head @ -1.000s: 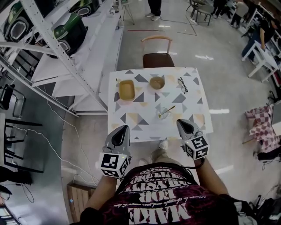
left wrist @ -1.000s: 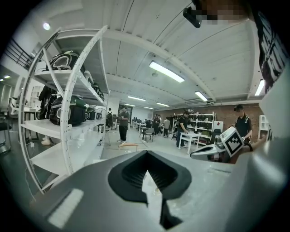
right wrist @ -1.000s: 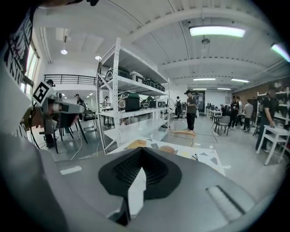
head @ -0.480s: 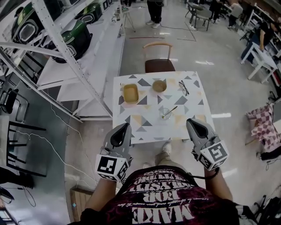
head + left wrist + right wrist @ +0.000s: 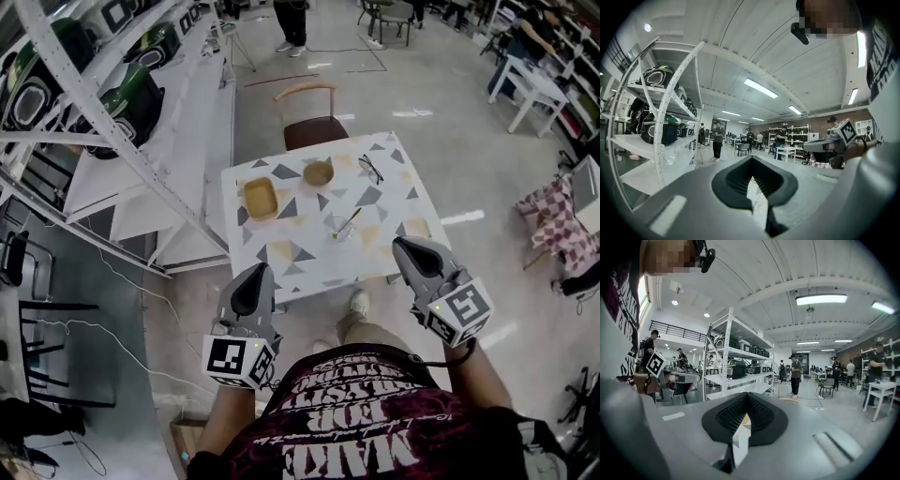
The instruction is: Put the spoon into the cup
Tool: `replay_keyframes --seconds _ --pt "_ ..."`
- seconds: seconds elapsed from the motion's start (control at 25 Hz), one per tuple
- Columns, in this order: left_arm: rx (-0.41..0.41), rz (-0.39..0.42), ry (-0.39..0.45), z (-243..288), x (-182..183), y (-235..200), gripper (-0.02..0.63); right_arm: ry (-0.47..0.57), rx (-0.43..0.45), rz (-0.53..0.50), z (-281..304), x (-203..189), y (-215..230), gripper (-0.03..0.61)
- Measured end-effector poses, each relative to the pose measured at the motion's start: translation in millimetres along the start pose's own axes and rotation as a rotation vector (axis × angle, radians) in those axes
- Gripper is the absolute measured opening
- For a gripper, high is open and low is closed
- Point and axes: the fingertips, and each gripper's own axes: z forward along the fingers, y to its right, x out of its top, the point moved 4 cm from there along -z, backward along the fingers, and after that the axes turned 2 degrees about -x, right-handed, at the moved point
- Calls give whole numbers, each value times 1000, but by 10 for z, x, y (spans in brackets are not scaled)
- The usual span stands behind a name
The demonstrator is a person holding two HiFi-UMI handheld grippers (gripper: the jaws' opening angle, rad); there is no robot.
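A clear cup stands near the middle of the patterned table. A spoon leans in it, handle pointing toward the far right. My left gripper hangs off the table's near left corner, shut, with nothing in it. Past the near right edge my right gripper is shut and empty too. Neither touches the cup. In the left gripper view the left gripper points level across the room. The right gripper does the same in its own view.
A tan rectangular dish, a brown bowl and a pair of glasses lie on the table's far half. A chair stands behind it. A white shelf rack runs along the left. People stand farther off.
Both grippers have drawn back from the table's near edge toward my body and spread apart. The head view has swung, so the table sits farther up and left.
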Motion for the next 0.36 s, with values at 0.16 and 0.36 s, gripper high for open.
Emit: replay_keyframes --seconds 0.16,0.36 --pt "3 -3 -19 47 -3 17 1 -8 -12 10 -33 -11 53 28" --pt "-2 -17 -17 148 -123 50 1 -25 -13 5 -83 28 132 28"
